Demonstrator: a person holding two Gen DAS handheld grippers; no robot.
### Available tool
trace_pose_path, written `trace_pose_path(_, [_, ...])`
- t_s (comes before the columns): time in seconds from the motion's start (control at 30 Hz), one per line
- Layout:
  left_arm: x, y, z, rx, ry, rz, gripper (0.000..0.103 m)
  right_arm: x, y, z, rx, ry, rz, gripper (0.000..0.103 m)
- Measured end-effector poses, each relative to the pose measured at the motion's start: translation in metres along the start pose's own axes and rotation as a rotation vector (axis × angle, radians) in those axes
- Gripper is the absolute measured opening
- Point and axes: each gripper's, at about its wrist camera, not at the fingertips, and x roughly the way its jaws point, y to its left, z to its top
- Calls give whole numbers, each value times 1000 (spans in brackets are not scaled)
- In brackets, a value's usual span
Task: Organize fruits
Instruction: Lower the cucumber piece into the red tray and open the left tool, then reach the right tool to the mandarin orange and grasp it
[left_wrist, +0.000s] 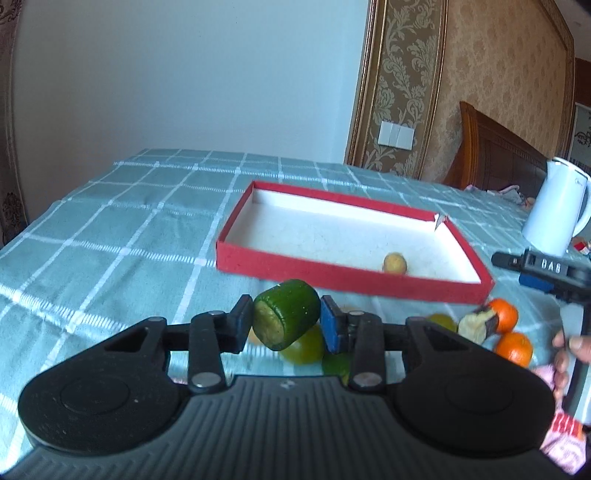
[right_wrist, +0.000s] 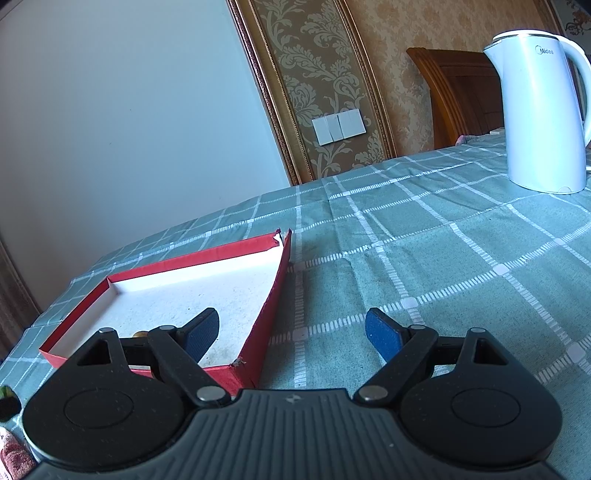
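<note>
My left gripper (left_wrist: 286, 321) is shut on a green cut fruit piece (left_wrist: 286, 319) and holds it above the cloth, in front of the red box (left_wrist: 354, 277). A small yellow fruit (left_wrist: 395, 263) lies inside the box near its front wall. Green fruits (left_wrist: 303, 347), a cut pale piece (left_wrist: 474, 325) and two oranges (left_wrist: 504, 315) lie on the cloth before the box. My right gripper (right_wrist: 291, 332) is open and empty, over the box's right front corner (right_wrist: 269, 306); it also shows at the right in the left wrist view (left_wrist: 543, 271).
A white electric kettle (right_wrist: 543, 99) stands on the green checked tablecloth (right_wrist: 424, 258) at the back right; it also shows in the left wrist view (left_wrist: 557, 206). A wooden headboard and wall stand behind the table.
</note>
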Motion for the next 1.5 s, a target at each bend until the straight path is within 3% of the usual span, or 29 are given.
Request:
trace_pose_path(0.13, [34,-18,36,15,17,20,35,1,-1,0,9,3,2,87])
trace_pose_path(0.27, [78,-29,56,0,81,-17,35,1,-3,0,25,9,9,87])
trace_pose_path(0.4, [115,-27,61,-43,137,-38,36,3,-6,1,42,15,21,87])
trace_pose_path(0.57, [135,-18,52,-118,185,7,36,2,-8,1,55,17,33,87])
trace_pose_path(0.67, [124,-16,48,-105,145,52,38,2,-8,1,59,17,37,87])
trace_pose_path(0.9, [62,-17,47,-53,7,71,69,2,-8,1,64,17,39,87])
trace_pose_path(1.03, [14,-21,31,16,-87,38,89,2,-9,1,69,17,41,87])
trace_pose_path(1.3, [-40,-41,-29,196,-202,18,100,2,-9,2,74,14,39,88])
trace_pose_path(1.5, [-22,-30,-46,144,-187,17,103,-9,-8,1,51,-41,69,88])
